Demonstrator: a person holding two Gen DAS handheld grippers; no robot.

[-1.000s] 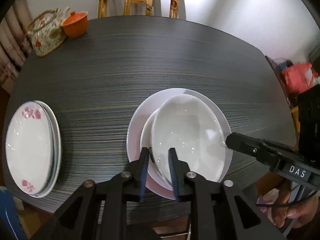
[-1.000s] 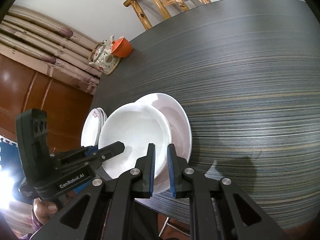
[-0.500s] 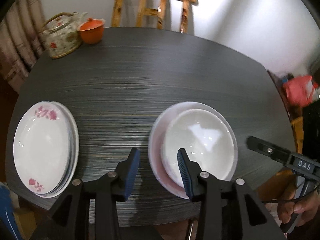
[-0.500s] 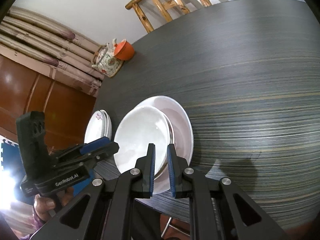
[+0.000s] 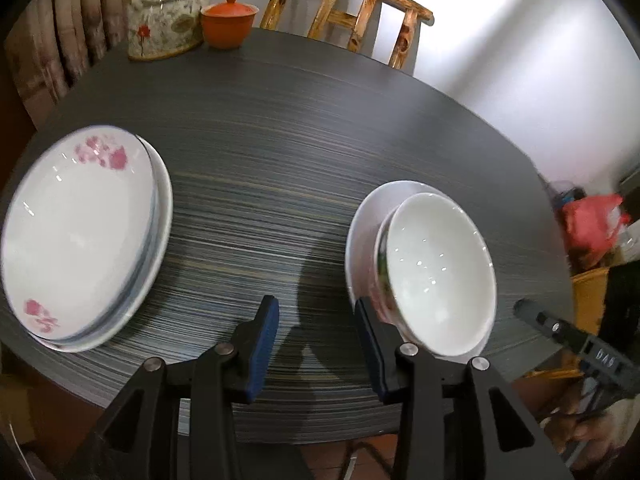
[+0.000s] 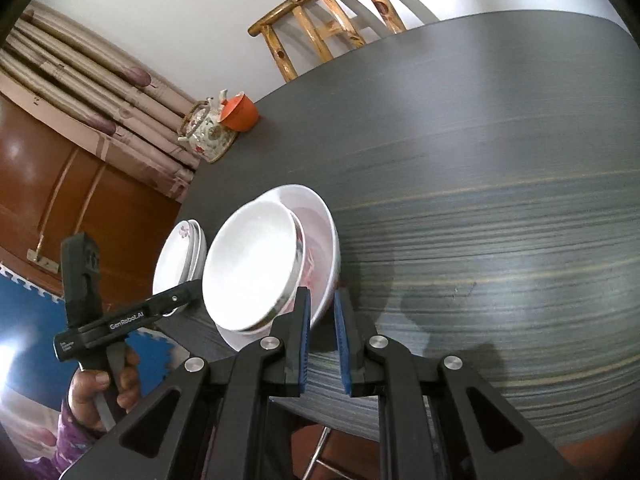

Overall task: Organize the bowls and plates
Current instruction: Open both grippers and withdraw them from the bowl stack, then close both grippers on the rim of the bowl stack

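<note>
The round dark grey wood-grain table is the thing to steer by. Near its front edge sits a stack of plain white china bowls, the top one nested in a second with a faint pink pattern on its outside, both resting in a wider white dish beneath. Well apart from it, along the same front edge toward the curtain side, lies a pile of white plates with pink flower prints, one on top of another.

The left gripper hangs over the table's front edge between the two piles, pointing steeply down. Its blue-padded fingers stand apart with only bare tabletop between them; the right-hand finger is just beside the bowl stack's near rim, and I cannot tell whether it touches. A hand in a purple patterned sleeve holds its handle.

The right gripper is at the table's front edge on the other side of the bowl stack. Its fingers are drawn nearly together with a narrow gap, and nothing is pinched between them; the wide dish's rim lies just ahead of the tips.

At the table's far side stand a flowered ceramic teapot and a lidded orange cup, touching or nearly so, with a knotty wooden chair behind the far edge.
</note>
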